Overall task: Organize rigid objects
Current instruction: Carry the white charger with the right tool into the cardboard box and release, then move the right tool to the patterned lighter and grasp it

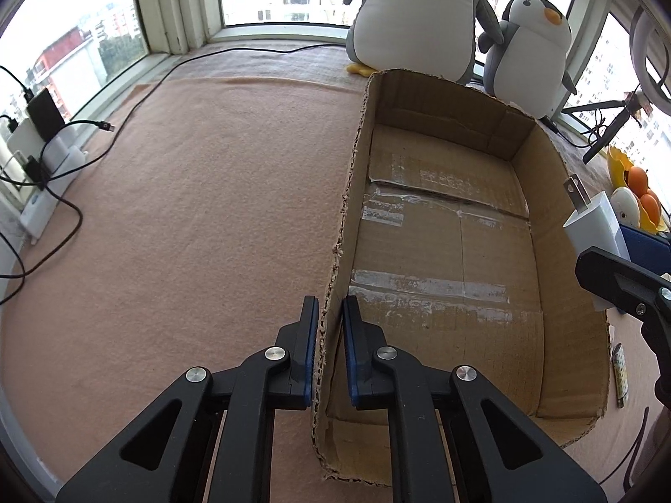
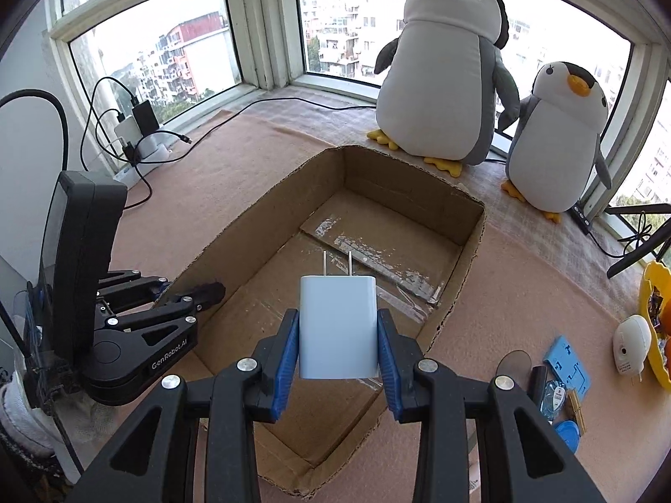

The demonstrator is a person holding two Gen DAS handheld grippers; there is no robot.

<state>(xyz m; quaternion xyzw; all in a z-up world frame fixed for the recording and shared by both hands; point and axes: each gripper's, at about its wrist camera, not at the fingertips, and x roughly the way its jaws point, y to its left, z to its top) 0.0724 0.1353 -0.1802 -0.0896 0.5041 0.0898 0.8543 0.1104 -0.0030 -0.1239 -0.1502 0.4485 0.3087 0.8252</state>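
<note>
Left tongs [image 1: 329, 314]: closed on the left wall of the cardboard box [image 1: 553, 193], near its front corner; one blue pad lies outside the wall, the other inside, and the torn edge runs up between them.
Left tongs, seen from the right wrist [image 2: 209, 289]: black fingers reach over the box's left wall; the fingertips are dark and blurred.
Right tongs [image 2: 339, 335]: partly open, with both blue pads pressed against the sides of a white wall charger [image 2: 337, 327].
Charger, position: held upright between the pads, its two metal prongs pointing away from the camera, above the inside of the box near its front end.
Charger, seen from the left wrist [image 1: 595, 222]: over the box's right wall, prongs aimed up and to the left, its lower part covered by the black finger of the right tongs [image 1: 604, 268].
Box: open-topped and shallow, edges roughly cut, strips of clear tape on its floor; nothing lies inside.
Surface: pink cloth [image 1: 188, 209] spread over a window ledge; the box rests on it.
Behind the box: a large plush penguin [image 2: 444, 71] and a smaller plush penguin [image 2: 557, 138], both upright against the windows.
Right of the box: small items on the cloth, among them a blue card [image 2: 568, 362] and a white rounded gadget [image 2: 631, 346]; a yellow bowl [image 2: 654, 285] at the edge.
Far left: chargers and black cables [image 2: 138, 134] by the window.
</note>
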